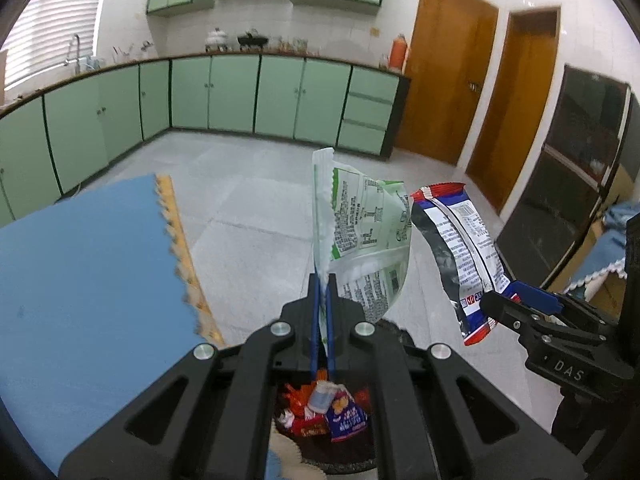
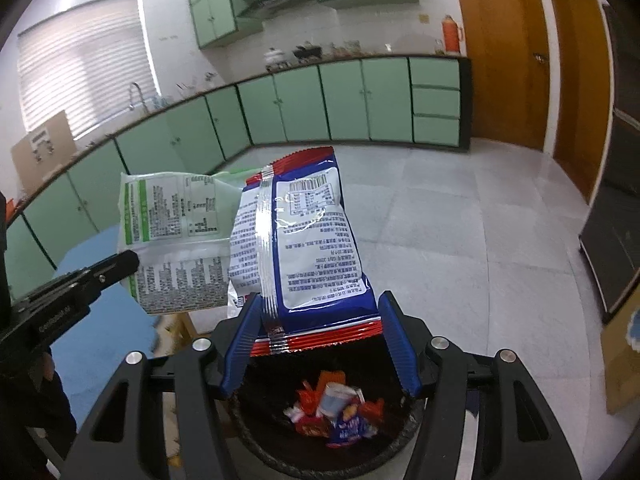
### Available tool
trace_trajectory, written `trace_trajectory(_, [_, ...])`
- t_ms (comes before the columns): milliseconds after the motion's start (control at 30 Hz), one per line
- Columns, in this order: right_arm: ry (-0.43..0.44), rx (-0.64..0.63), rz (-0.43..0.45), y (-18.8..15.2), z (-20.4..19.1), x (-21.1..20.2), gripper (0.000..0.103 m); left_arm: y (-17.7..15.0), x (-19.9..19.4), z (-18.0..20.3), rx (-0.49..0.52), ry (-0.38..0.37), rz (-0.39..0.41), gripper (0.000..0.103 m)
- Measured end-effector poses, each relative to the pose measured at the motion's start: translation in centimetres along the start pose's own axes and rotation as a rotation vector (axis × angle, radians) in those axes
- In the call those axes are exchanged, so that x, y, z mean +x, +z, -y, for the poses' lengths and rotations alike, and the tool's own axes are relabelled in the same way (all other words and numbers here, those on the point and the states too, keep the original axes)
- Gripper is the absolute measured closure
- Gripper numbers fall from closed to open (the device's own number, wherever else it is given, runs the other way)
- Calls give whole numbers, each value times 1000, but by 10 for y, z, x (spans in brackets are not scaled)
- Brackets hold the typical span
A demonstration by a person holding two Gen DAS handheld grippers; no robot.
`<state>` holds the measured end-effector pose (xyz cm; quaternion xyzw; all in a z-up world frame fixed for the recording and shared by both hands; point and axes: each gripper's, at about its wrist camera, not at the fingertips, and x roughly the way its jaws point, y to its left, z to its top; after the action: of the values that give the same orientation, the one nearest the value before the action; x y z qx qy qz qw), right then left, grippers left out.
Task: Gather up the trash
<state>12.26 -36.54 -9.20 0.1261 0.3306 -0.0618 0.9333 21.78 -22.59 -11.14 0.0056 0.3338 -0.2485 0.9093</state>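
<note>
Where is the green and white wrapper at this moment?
The green and white wrapper is pinched in the shut left gripper, above the black trash bin, left of the blue and red wrapper.

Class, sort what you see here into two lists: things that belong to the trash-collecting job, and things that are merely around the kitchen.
Part of the job:
- green wrapper, pinched in the left claw
- blue-and-red wrapper, held across the right claw
- black bin below, already holding wrappers

Just around:
- blue tablecloth
- orange flask on the counter
- green cabinets
- wooden door
</note>
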Motion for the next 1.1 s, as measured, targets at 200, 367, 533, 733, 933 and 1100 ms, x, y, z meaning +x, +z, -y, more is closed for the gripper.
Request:
trace_trajectory(200, [-5, 31, -78, -17, 14, 31, 43, -14, 37, -3, 15, 9, -104, 97])
trace_trajectory(367, [-8, 46, -137, -25, 23, 56, 43, -18, 59, -9, 13, 14, -159, 92])
trace_trajectory(533, [-4, 61, -197, -33, 34, 80, 43, -14, 66, -13, 6, 16, -174, 90])
trace_trajectory(733, [-7, 71, -202, -35, 36, 80, 25, -8, 61, -13, -3, 20, -169, 72])
trace_trajectory(933, [10, 90, -155, -26, 33, 53, 15, 0, 42, -16, -14, 6, -141, 50])
trace_trajectory(1100, [32, 82, -96, -10, 28, 21, 8, 6, 18, -20, -22, -5, -110, 39])
